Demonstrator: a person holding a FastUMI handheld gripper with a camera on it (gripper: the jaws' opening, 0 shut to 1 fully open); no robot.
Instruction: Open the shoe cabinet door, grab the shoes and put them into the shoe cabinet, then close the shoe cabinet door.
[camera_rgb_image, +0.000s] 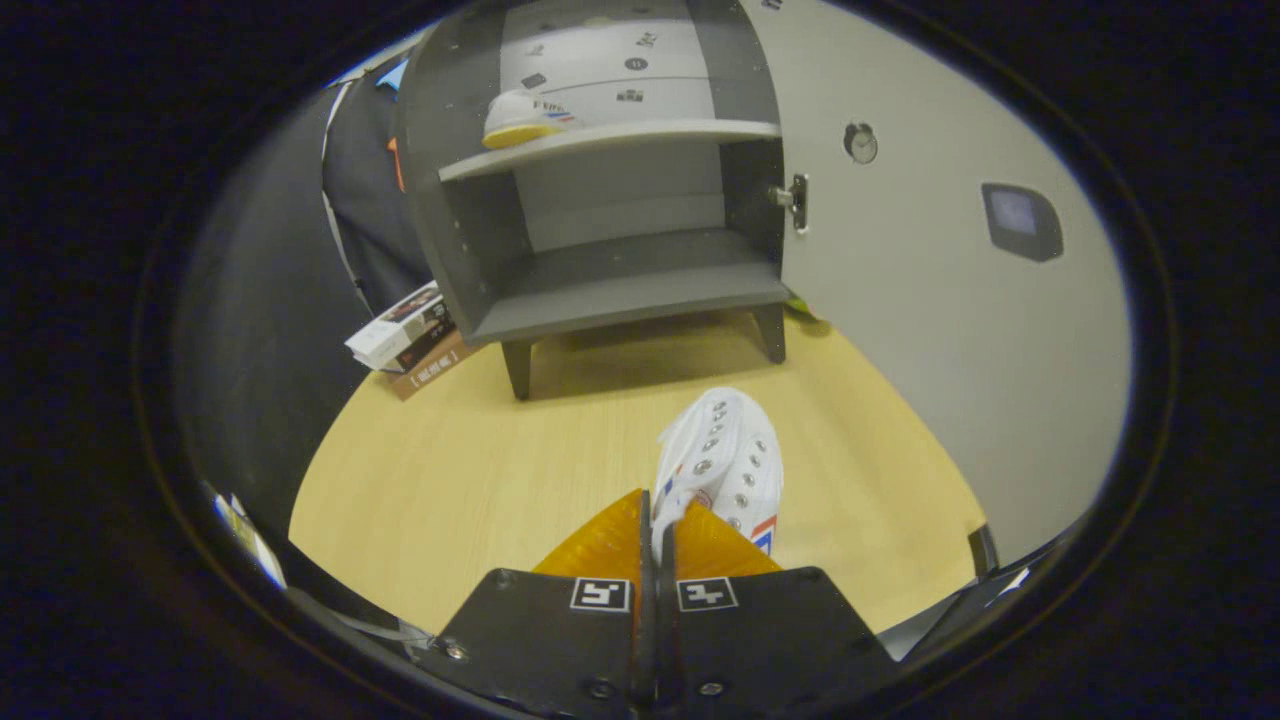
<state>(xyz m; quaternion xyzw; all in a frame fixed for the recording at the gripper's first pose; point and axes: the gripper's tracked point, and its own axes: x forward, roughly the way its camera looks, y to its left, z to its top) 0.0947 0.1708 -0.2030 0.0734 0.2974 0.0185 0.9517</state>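
A grey shoe cabinet (620, 290) stands on short legs at the far side of the wooden table, its door (930, 330) swung wide open to the right. One white shoe with a yellow sole (525, 117) lies on the cabinet's upper shelf; the lower shelf is bare. A second white shoe (725, 460) with metal eyelets and red-blue stripes hangs just ahead of my gripper (658, 530), toe pointing toward the cabinet. My fingers are closed together, pinching the shoe's edge by its heel end.
A small stack of books (405, 335) lies left of the cabinet on the table edge. The open door carries a round knob (860, 143) and a dark square patch (1020, 220). Wooden tabletop (480, 470) stretches between me and the cabinet.
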